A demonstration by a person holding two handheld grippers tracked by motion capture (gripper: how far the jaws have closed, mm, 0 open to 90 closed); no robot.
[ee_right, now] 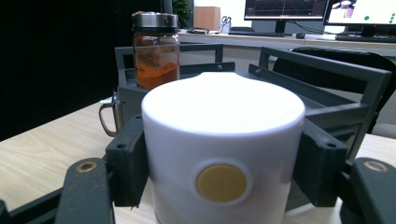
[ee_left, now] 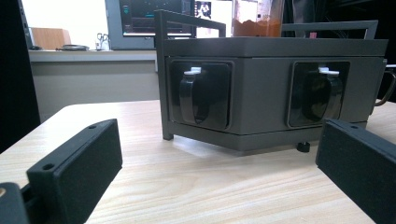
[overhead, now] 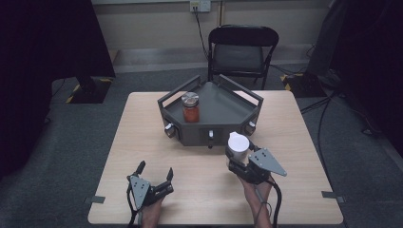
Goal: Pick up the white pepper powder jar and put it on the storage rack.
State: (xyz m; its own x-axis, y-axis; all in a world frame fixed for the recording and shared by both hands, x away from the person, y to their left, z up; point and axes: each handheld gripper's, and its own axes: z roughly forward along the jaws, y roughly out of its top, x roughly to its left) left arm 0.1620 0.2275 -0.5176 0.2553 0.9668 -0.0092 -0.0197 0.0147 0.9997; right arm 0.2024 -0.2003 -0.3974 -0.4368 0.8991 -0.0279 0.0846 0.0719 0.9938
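Right claw (overhead: 236,159) clamped on white canister (overhead: 237,145) (jaws flat against both sides), lower right of centre, just in front of the grey tray (overhead: 223,107). Left claw (overhead: 154,172) spread wide, holding nothing, lower left over the bench (overhead: 133,142).

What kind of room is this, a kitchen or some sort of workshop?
Probably a lab or office set up for recording. Computer monitors glow on a desk behind, a folding chair stands on grey carpet, and the wooden table holds a grey test rack.
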